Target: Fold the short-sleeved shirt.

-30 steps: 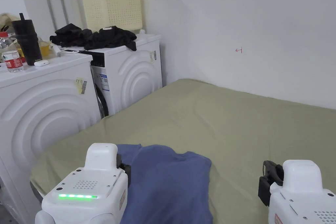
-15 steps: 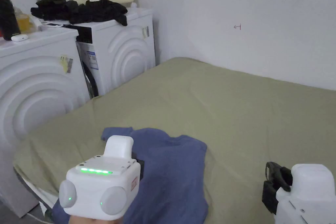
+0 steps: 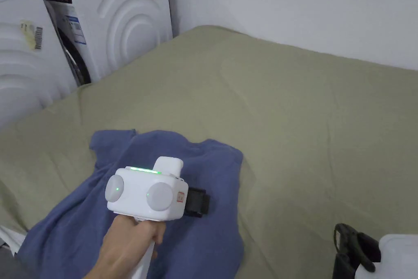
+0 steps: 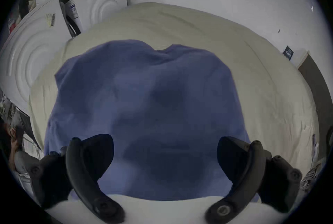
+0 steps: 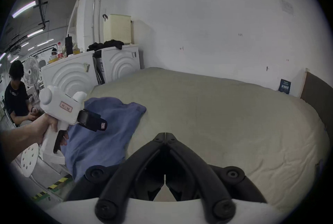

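One blue shirt point(image 3: 204, 226) lay crumpled at the bed's point(image 3: 310, 100) near-left corner. Left gripper point(image 4: 164, 157) hovered above it, fingers point(image 4: 86, 161) wide, empty. Right gripper point(image 5: 164, 135) closed, empty. Two washers point(image 3: 118, 10) beside.

We see a plain blue shirt point(image 3: 204, 226) on an olive-green bedsheet point(image 3: 310, 112). Our left gripper point(image 4: 164, 154) has a white body and black jaws, and the washing machines point(image 3: 122, 14) are white with ring-shaped ridges.
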Available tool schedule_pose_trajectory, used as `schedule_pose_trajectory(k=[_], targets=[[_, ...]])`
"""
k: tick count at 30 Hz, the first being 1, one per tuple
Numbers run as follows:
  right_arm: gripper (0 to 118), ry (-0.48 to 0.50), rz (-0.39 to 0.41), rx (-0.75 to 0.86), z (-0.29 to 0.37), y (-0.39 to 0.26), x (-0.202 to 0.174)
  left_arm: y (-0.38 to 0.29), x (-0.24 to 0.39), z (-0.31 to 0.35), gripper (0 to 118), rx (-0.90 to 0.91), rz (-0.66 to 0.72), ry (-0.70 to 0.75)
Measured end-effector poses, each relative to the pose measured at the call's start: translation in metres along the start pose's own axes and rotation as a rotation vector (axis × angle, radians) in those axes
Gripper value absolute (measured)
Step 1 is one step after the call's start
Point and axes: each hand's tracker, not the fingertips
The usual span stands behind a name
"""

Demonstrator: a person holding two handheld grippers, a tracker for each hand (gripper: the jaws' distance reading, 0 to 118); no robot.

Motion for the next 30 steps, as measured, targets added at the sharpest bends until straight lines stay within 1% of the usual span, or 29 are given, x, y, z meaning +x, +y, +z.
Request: schedule_pose_trajectory(k=[3,5,6,7,8,9,10,12,14,17,19,22,23,25,30], targets=[[1,-0.006,0.001,-0.02,-0.005,-0.008,0.003,0.001,0.007,-0.014,116,-0.052,0.022,-0.021],[1,-0.008,-0.004,-0.033,-0.004,-0.011,0.006,-0.001,0.01,-0.024,110,-0.089,0.023,-0.008],[1,-0.007,-0.01,-0.037,-0.001,-0.012,0.008,-0.004,0.014,-0.019,106,-0.075,0.018,0.012],[1,-0.008,-0.014,-0.037,0.002,-0.013,0.01,-0.004,0.014,-0.015,93,-0.064,0.006,0.002],[1,-0.01,-0.019,-0.036,0.007,-0.013,0.013,-0.003,0.015,-0.008,70,-0.056,-0.005,0.001],[1,-0.014,-0.02,-0.035,0.013,-0.013,0.016,-0.003,0.015,0.001,22,-0.029,-0.01,-0.004],[1,-0.019,-0.019,-0.033,0.018,-0.013,0.019,-0.001,0.012,0.005,5,-0.006,-0.024,-0.004],[1,-0.036,-0.016,-0.025,0.034,-0.014,0.028,-0.003,0.009,0.015,5,0.015,-0.003,0.002],[1,-0.057,-0.013,-0.02,0.05,-0.015,0.038,-0.001,0.011,0.028,5,0.016,-0.011,-0.013],[1,-0.101,-0.025,-0.006,0.079,-0.016,0.057,0.005,0.033,0.057,5,0.073,-0.059,-0.018],[1,-0.142,-0.032,0.008,0.098,-0.018,0.071,0.015,0.053,0.074,5,0.112,-0.107,-0.058],[1,-0.204,-0.057,0.019,0.129,-0.022,0.094,0.032,0.108,0.101,5,0.161,-0.19,-0.113],[1,-0.232,-0.074,0.028,0.141,-0.023,0.103,0.038,0.132,0.109,5,0.181,-0.246,-0.126],[1,-0.278,-0.092,0.041,0.162,-0.027,0.118,0.047,0.18,0.124,5,0.219,-0.31,-0.191],[1,-0.412,-0.138,0.048,0.209,-0.039,0.156,0.056,0.32,0.165,5,0.284,-0.443,-0.411]])
